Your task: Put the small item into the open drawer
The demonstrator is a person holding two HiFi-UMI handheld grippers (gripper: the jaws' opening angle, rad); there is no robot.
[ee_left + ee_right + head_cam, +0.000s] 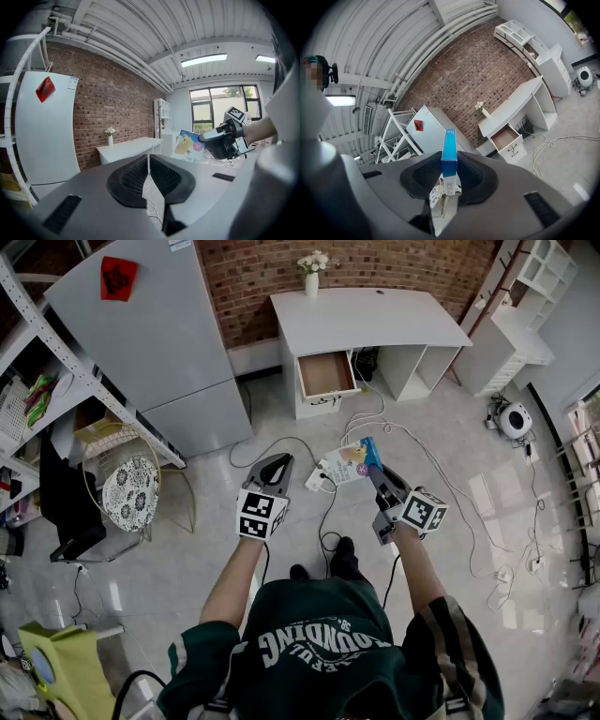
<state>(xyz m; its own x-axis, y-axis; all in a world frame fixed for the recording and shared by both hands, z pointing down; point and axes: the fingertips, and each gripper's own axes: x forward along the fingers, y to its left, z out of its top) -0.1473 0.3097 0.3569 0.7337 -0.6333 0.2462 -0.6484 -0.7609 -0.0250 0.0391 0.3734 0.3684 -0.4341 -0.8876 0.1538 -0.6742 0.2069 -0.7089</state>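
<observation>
Fingers of the right gripper pinch the blue box edgewise; left gripper fingers pressed together.

Head view: desk top centre, drawer open under its left end, vase on its back edge. Fridge upper left, chair below it. Box mid-frame in right gripper; left gripper just left. Cables on floor between desk and box.

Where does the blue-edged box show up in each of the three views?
Head view: blue-edged box just right of centre, held by the right claw.
Left gripper view: the box right of centre, mid-height.
Right gripper view: the box bottom centre, edge-on between the jaws.
Shared landmark: the white desk.
</observation>
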